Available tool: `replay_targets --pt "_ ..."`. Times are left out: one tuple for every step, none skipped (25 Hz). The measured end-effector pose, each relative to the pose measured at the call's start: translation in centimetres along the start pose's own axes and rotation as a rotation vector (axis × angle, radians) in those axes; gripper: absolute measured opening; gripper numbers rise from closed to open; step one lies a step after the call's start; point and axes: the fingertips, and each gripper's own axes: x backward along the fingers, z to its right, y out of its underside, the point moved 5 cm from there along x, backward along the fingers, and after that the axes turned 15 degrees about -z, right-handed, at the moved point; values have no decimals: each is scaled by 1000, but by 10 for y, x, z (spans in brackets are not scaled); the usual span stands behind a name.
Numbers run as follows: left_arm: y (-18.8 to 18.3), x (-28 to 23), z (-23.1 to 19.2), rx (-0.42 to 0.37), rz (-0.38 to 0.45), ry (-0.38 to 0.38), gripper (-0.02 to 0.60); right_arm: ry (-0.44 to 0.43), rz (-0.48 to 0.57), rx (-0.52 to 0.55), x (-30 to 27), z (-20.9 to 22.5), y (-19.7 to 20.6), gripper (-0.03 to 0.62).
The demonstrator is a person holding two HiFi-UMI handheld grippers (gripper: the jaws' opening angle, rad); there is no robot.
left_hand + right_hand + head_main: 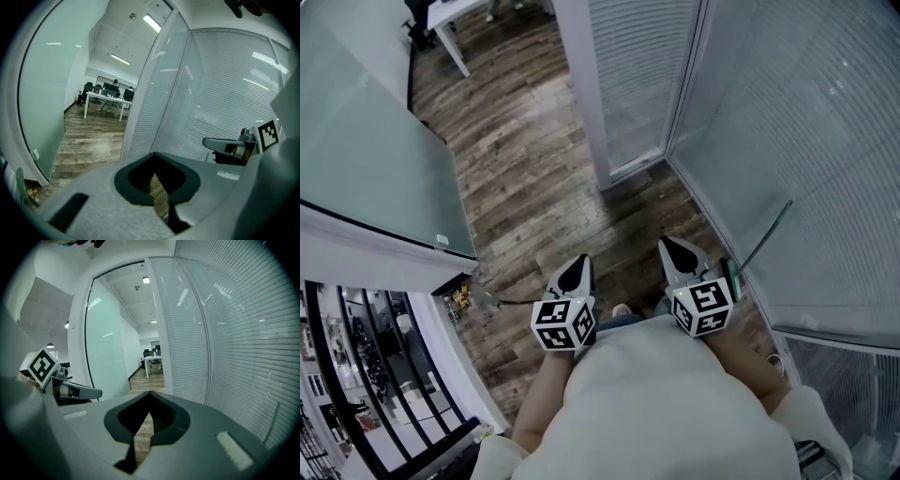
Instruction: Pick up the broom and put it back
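No broom shows in any view. In the head view my left gripper point(576, 269) and right gripper point(675, 249) are held side by side in front of the person's light top, both pointing forward over the wooden floor point(534, 178). Each one's jaws meet at the tip with nothing between them, as the left gripper point(154, 157) and right gripper point(149, 393) also show in their own views. The right gripper's marker cube point(268, 133) appears in the left gripper view. The left gripper's marker cube point(42, 365) appears in the right gripper view.
Glass walls with white blinds point(806, 141) run along the right, with a white post point(586, 94) ahead. A frosted glass panel point(366, 159) stands at the left. A thin bar handle point(766, 234) is on the right glass. Small litter point(459, 298) lies on the floor. Desks point(107, 97) stand far down the corridor.
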Motion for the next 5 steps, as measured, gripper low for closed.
replay_targets --pt "0 0 0 -2 -1 1 5 -1 -1 1 0 -1 1 5" --pt "1 -1 0 -3 -2 3 5 -2 -2 2 -1 -1 2 5" --pt "1 -1 -1 -5 -2 3 5 -3 -4 3 -2 -2 3 5" --pt "2 -1 -1 -6 -1 4 5 -4 -5 5 -2 -3 3 5" --pt "2 -1 -1 -7 -1 5 5 -5 -7 7 -3 -4 4 5"
